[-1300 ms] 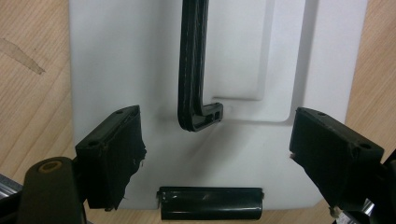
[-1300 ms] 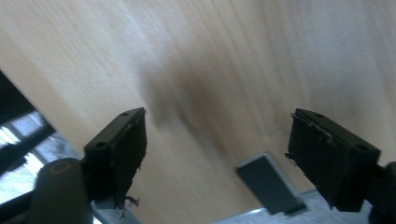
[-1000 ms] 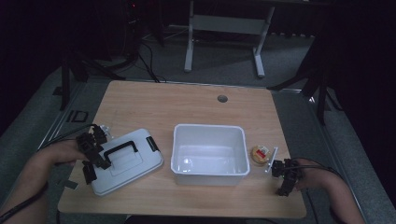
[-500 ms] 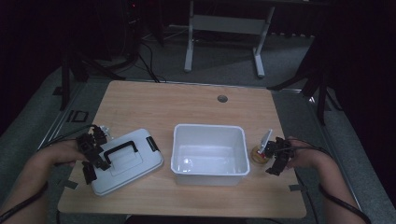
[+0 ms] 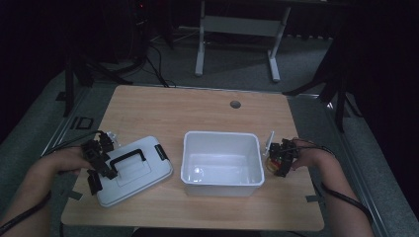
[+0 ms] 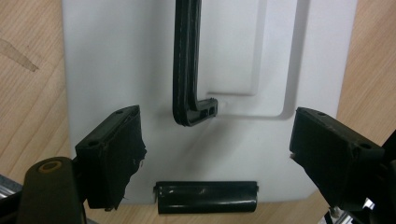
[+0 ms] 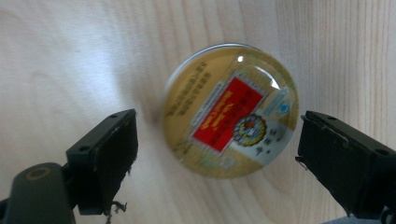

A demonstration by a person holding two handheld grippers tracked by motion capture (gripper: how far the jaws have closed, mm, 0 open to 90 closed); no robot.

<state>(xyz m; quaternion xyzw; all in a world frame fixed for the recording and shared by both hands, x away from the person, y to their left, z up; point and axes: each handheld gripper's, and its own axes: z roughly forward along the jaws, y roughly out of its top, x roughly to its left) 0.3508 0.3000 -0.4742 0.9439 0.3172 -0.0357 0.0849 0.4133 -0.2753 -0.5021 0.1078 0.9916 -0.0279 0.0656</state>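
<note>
Right gripper view: hand-held gripper [image 7: 215, 154] open around tin [image 7: 229, 110]

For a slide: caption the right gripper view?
Open right gripper hovering over a round tin on the wooden table.

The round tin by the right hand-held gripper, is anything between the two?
Nothing visible: the round tin lies bare on the wooden table, framed by the open jaws of the right hand-held gripper.
</note>
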